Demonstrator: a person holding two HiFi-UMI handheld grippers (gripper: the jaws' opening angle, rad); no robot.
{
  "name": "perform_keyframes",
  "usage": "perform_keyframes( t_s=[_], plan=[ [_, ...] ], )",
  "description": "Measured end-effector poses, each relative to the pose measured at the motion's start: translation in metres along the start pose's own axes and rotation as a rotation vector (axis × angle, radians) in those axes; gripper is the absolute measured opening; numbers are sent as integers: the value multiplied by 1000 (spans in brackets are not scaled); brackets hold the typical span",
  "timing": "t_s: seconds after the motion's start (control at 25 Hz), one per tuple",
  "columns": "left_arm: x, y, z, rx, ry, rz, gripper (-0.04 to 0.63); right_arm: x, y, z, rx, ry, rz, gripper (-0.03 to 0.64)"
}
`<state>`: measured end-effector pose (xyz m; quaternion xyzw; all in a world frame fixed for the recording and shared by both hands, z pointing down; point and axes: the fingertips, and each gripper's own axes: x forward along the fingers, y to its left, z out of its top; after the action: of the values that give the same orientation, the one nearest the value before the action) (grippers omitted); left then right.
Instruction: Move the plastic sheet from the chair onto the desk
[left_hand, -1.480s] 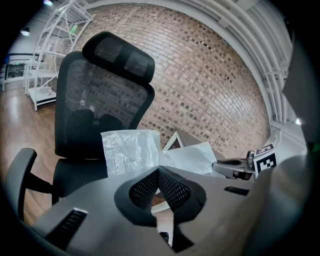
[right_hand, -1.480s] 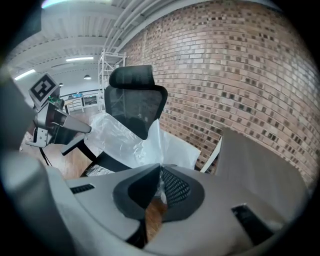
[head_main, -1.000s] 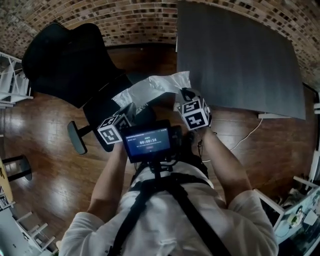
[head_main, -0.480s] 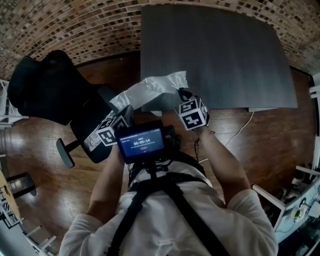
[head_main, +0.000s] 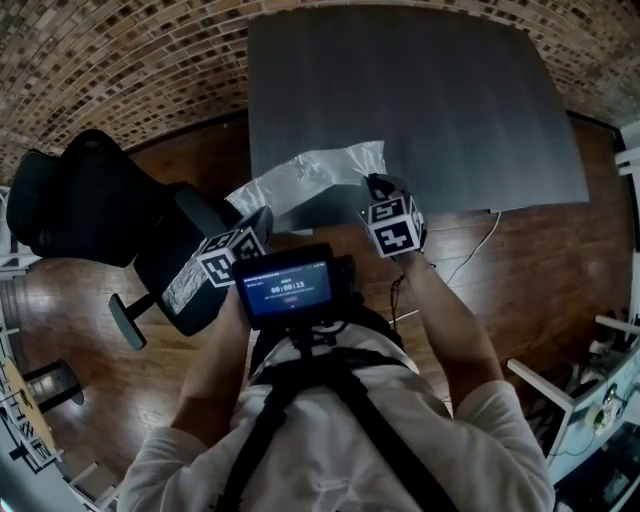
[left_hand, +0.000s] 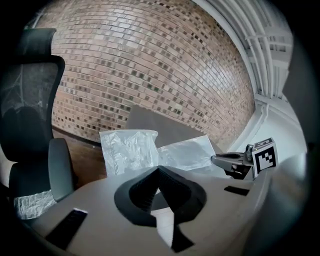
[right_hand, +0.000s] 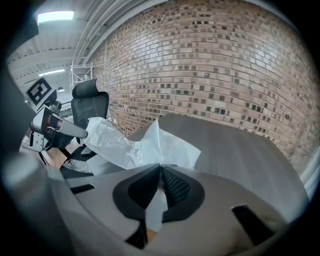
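Observation:
A crumpled clear plastic sheet (head_main: 305, 175) hangs stretched between both grippers, over the near left corner of the grey desk (head_main: 430, 100). My left gripper (head_main: 262, 215) is shut on the sheet's left end, just off the desk's left edge. My right gripper (head_main: 372, 183) is shut on its right end, above the desk's near edge. In the left gripper view the sheet (left_hand: 131, 150) rises from the shut jaws, with the right gripper (left_hand: 227, 161) at the right. In the right gripper view the sheet (right_hand: 135, 142) spreads towards the desk (right_hand: 240, 150). The black chair (head_main: 90, 210) stands to the left.
A crinkled silvery sheet (head_main: 178, 287) lies on the chair's seat, beside my left hand. A white cable (head_main: 470, 255) runs over the wooden floor below the desk's near edge. White racks (head_main: 590, 390) stand at the right, and a brick wall (head_main: 130, 60) runs behind the desk.
Both grippers have carried the sheet away from the chair to the desk's near left corner. The chair has slid left in the head view and the desk has come nearer.

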<state>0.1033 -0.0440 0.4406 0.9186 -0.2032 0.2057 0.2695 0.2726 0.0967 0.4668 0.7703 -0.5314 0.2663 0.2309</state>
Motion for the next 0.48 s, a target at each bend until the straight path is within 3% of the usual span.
perform_keyframes(
  t_s=[0.48],
  plan=[
    [47,-20,10,56,64,-116,0,9,-32,-1,44,37,-93,5]
  ],
)
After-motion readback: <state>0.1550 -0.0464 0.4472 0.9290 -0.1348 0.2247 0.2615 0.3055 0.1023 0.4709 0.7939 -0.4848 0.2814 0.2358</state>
